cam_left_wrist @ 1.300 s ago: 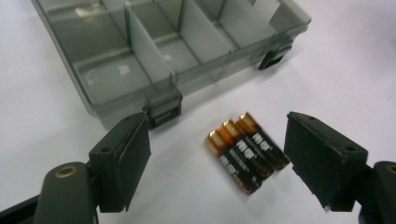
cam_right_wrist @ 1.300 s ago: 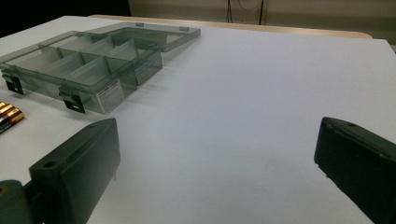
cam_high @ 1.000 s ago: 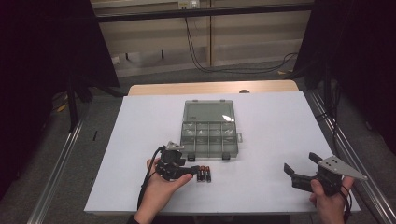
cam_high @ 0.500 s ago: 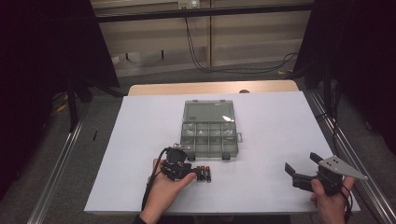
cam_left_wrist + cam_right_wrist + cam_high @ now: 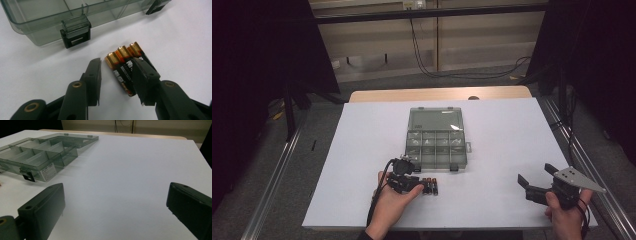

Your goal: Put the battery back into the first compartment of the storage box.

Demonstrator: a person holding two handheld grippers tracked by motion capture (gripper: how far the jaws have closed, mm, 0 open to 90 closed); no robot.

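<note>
on the white table [image 5: 492, 150], three batteries [image 5: 125, 67] lie side by side just before the clear organizer box [image 5: 435, 142], gold ends pointing toward it. the left gripper [image 5: 117, 72], jaws half-closed and just closing, straddles the nearest battery without pressing; the right gripper [image 5: 537, 182] stands wide, well apart.

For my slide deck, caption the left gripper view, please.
Left gripper closing around batteries beside a clear organizer box.

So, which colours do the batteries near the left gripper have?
The batteries are black with copper-gold tops and orange markings, clearest in the left gripper view.
</note>
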